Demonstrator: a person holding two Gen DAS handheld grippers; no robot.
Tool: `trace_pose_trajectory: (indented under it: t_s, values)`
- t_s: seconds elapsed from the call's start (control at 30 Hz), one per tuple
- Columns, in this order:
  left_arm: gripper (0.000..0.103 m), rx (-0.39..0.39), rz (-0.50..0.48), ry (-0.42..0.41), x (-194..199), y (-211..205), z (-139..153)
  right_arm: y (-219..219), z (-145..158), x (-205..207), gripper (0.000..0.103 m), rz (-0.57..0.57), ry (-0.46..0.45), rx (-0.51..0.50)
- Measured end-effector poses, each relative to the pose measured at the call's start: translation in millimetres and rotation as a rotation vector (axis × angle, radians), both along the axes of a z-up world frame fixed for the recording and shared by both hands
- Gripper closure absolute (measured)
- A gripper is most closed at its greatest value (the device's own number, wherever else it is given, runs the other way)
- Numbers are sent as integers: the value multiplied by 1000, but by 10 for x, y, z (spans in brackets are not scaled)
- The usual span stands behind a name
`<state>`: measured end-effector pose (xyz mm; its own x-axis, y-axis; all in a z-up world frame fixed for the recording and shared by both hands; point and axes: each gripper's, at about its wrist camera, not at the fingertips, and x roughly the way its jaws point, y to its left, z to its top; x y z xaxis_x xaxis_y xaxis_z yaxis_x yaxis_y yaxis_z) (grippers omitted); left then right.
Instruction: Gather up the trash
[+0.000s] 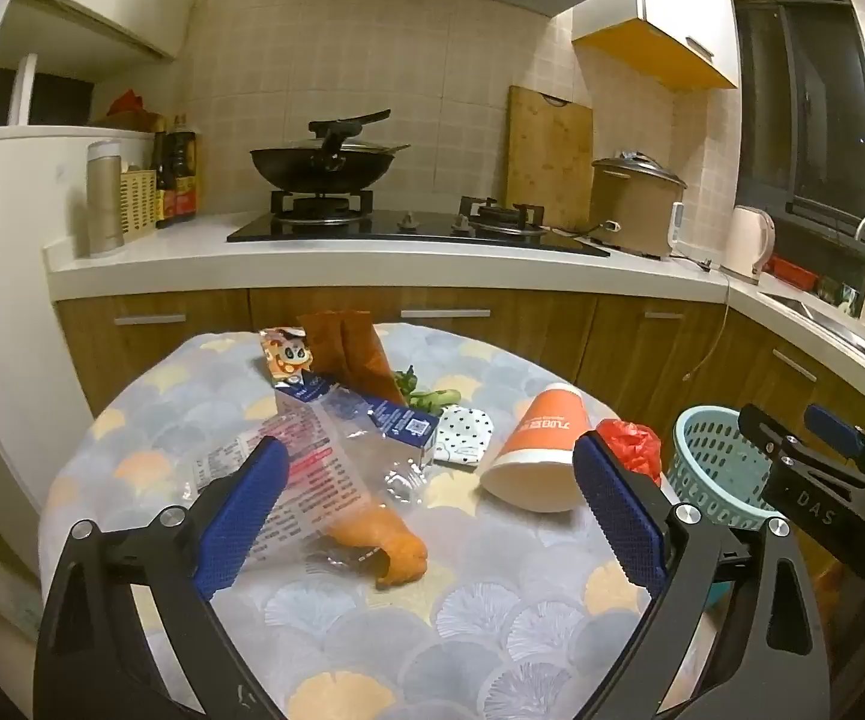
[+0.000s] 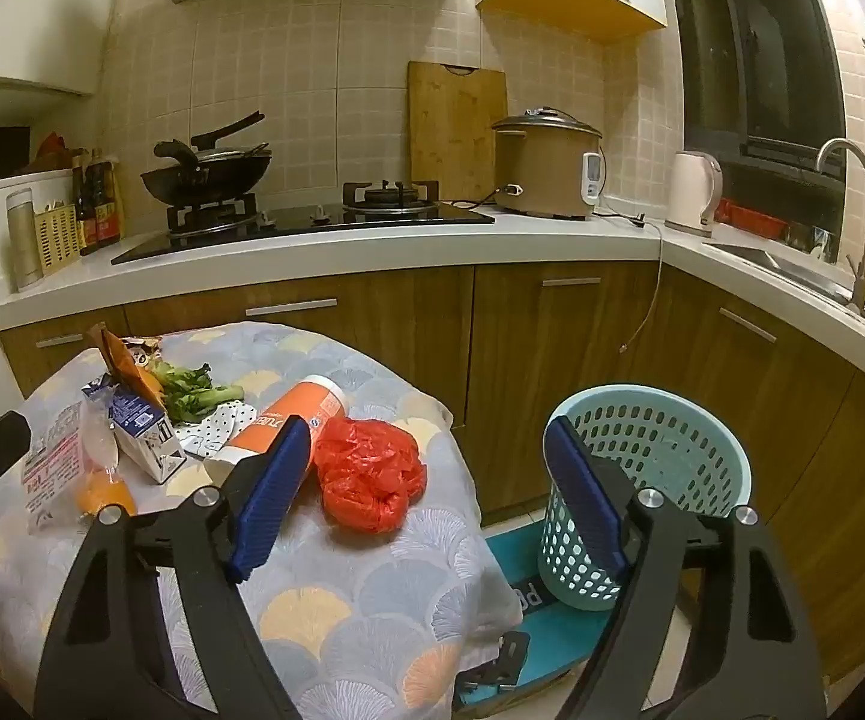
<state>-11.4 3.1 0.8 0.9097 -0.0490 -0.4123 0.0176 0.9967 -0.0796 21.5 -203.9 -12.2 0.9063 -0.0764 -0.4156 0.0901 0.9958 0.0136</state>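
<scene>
Trash lies on a round table with a patterned cloth (image 1: 492, 618): a clear plastic wrapper with an orange piece in it (image 1: 336, 492), a blue-white carton (image 1: 396, 420), an orange paper cup on its side (image 1: 537, 450), a crumpled red bag (image 2: 369, 471), a polka-dot wrapper (image 1: 462, 435), green vegetable scraps (image 2: 192, 390), snack bags (image 1: 342, 354). My left gripper (image 1: 426, 498) is open and empty just above the wrapper. My right gripper (image 2: 426, 480) is open and empty, between the red bag and the light-blue basket (image 2: 672, 450) on the floor.
A kitchen counter (image 2: 372, 252) with a stove, wok, rice cooker and kettle runs behind the table. Wooden cabinets (image 2: 552, 360) stand close behind the basket. A teal mat (image 2: 552, 618) lies under the basket. A sink (image 2: 792, 276) is at the right.
</scene>
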Motion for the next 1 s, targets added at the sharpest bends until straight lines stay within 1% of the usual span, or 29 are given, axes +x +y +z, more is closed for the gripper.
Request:
trace_pose_trajectory:
  t_s: [0.23, 0.4, 0.53, 0.7, 1.0]
  values:
    - [10, -9, 1, 0, -2, 21, 1, 23, -6, -6, 29, 4, -1, 0]
    - [10, -23, 3, 5, 13, 52, -12, 1, -64, 29, 34, 3, 7, -3]
    - [11, -28, 4, 5, 27, 69, -27, 2, -29, 28, 35, 8, 13, 6]
    - [11, -41, -3, 13, 70, 83, -64, 7, -57, 68, 35, 12, 12, 4]
    - [11, -41, -6, 25, 137, 74, -114, 8, -137, 154, 35, 15, 25, 2]
